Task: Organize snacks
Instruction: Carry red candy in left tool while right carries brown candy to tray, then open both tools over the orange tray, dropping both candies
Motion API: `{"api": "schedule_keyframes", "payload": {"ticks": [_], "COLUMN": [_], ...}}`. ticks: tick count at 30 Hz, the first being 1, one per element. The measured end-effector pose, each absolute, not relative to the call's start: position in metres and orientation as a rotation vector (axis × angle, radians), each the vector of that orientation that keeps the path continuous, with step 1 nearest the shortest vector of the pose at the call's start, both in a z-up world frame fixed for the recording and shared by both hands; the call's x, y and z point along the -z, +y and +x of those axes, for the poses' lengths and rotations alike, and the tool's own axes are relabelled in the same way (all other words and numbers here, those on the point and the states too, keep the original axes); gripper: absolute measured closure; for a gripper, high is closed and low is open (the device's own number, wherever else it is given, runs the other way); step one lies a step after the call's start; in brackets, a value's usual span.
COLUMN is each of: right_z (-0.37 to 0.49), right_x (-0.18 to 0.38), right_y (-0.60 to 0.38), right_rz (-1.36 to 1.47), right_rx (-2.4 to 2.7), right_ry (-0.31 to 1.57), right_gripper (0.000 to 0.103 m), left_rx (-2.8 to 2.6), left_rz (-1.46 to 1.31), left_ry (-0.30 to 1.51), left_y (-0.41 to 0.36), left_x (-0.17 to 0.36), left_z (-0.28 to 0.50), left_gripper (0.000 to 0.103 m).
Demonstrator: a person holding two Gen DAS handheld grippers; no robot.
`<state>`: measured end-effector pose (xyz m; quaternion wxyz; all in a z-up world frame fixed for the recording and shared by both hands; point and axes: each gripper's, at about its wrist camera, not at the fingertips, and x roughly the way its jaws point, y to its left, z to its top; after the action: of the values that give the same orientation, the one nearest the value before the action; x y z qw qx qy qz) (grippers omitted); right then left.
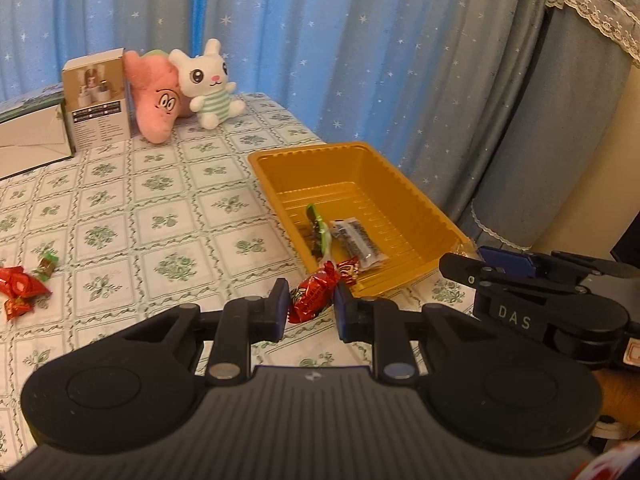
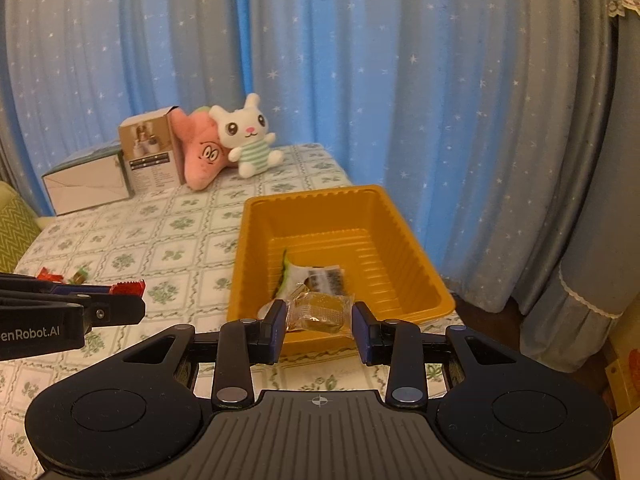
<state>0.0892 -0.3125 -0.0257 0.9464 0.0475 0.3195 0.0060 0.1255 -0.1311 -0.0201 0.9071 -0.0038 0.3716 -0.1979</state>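
Note:
An orange plastic tray (image 1: 280, 168) (image 2: 400, 216) sits at the table's right edge, holding a green-edged packet (image 1: 318, 226) (image 2: 286, 276) and a dark printed packet (image 1: 356, 240) (image 2: 328, 278). My left gripper (image 1: 310, 300) is shut on a red foil candy (image 1: 312, 296), held just short of the tray's near rim; its tip shows red in the right wrist view (image 2: 128, 288). My right gripper (image 2: 320, 322) is shut on a clear-wrapped brown snack (image 2: 320, 312) over the tray's near edge, and appears in the left wrist view at the right (image 1: 460, 268). Loose red candies (image 1: 18, 286) and a green-brown candy (image 1: 46, 266) lie at the left.
At the back of the table stand a white box (image 1: 32, 136), a brown product box (image 1: 98, 98) (image 2: 150, 152), a pink plush (image 1: 158, 96) (image 2: 204, 152) and a white bunny plush (image 1: 208, 84) (image 2: 250, 136). A blue starred curtain (image 1: 360, 40) hangs behind. The floral tablecloth (image 1: 160, 200) ends just right of the tray.

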Motion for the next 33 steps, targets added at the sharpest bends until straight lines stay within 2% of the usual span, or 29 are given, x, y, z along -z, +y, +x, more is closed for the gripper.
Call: {"api": "schedule_keyframes", "payload": {"ticks": [33], "right_z": [0.151], "right_x": [0.046], "right_y": [-0.377], "right_rz": [0.146], "right_rx": [0.057], "right_ry": [0.679], "right_gripper": [0.067], "left_rx": [0.484], "left_rz": [-0.007], "left_ry": [0.826], "left_y": [-0.209], "left_x": [0.064], "left_z": [0.214], "left_gripper": [0.08]}}
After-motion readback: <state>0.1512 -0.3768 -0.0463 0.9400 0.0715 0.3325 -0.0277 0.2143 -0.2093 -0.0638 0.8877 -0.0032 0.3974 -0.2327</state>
